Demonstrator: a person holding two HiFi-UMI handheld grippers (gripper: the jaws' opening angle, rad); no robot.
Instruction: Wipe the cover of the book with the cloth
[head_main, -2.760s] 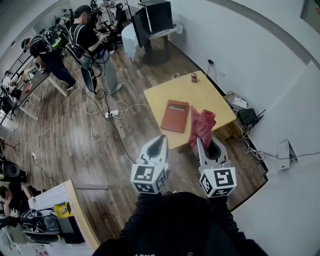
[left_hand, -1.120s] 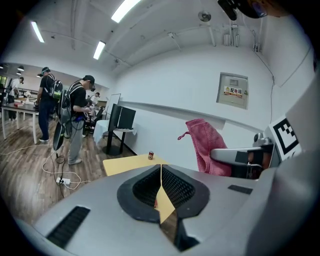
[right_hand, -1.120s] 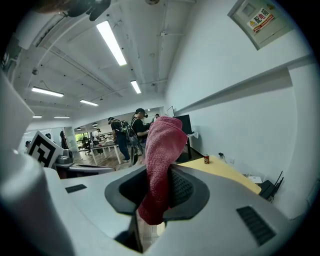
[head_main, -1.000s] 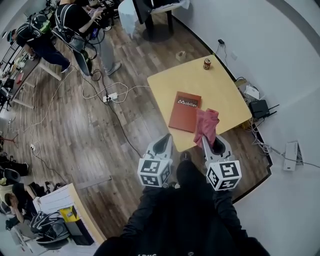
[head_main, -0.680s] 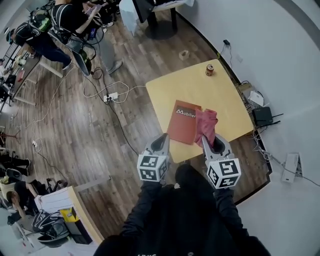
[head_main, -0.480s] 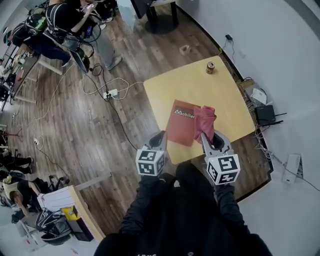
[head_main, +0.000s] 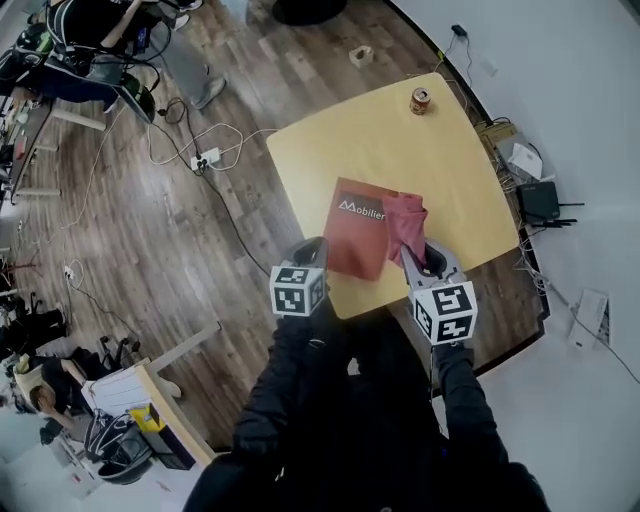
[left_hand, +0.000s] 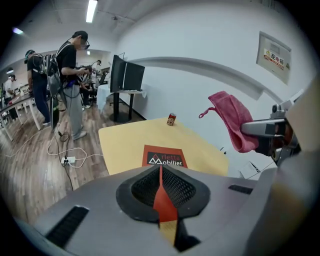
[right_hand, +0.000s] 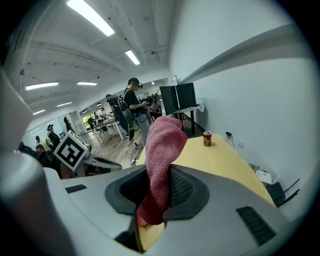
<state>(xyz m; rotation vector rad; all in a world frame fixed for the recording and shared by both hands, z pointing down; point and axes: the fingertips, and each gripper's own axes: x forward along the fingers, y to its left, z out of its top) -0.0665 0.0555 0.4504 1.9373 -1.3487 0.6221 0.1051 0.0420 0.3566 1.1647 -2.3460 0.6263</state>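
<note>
Two grippers hover at the near edge of a yellow table (head_main: 400, 150). The right gripper (head_main: 415, 256) is clenched on a pink cloth (head_main: 405, 224), which stands up from its jaws beside the book's right edge. The left gripper (head_main: 313, 244), jaws pressed together on nothing, sits just left of the book (head_main: 355, 232), which lies flat ahead of both. A can (head_main: 420, 100) stands at the far corner. Around are a wooden floor (head_main: 150, 240) and a white wall (head_main: 580, 120). The cover is rust-red with white lettering.
</note>
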